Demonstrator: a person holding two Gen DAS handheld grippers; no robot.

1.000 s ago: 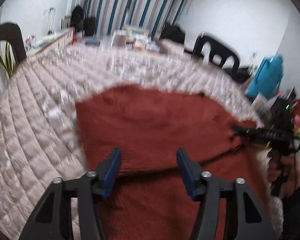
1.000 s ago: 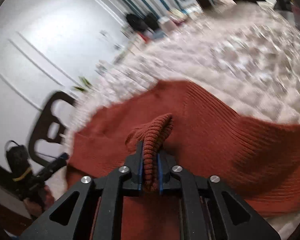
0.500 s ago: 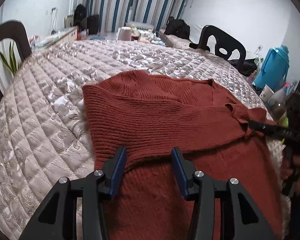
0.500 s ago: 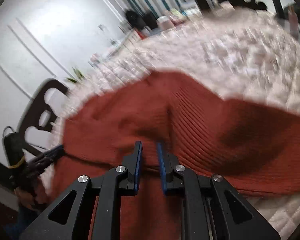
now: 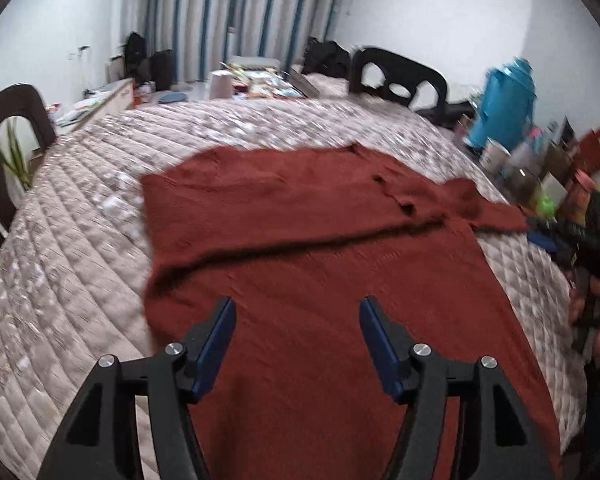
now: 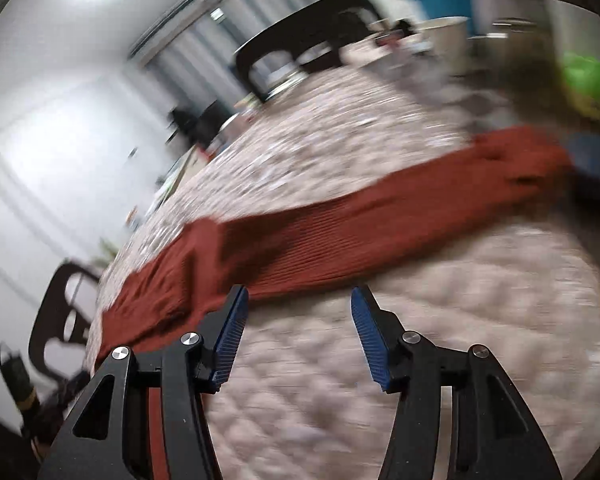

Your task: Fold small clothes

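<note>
With both jaw pairs just opened and nothing between them, the left gripper (image 5: 296, 320) hovers over the rust sweater (image 5: 300, 248) on the quilted table (image 5: 72, 280); the right gripper (image 6: 298, 312), beside it, should next pinch the outstretched sleeve (image 6: 440, 208) near its cuff

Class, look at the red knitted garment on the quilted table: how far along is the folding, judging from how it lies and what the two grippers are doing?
Done: one fold, the red sweater doubled over itself across its width. In hand: nothing; the left gripper and right gripper have just opened, both empty. Left: a sleeve lies stretched out on the quilt, and the body needs further folding.
</note>
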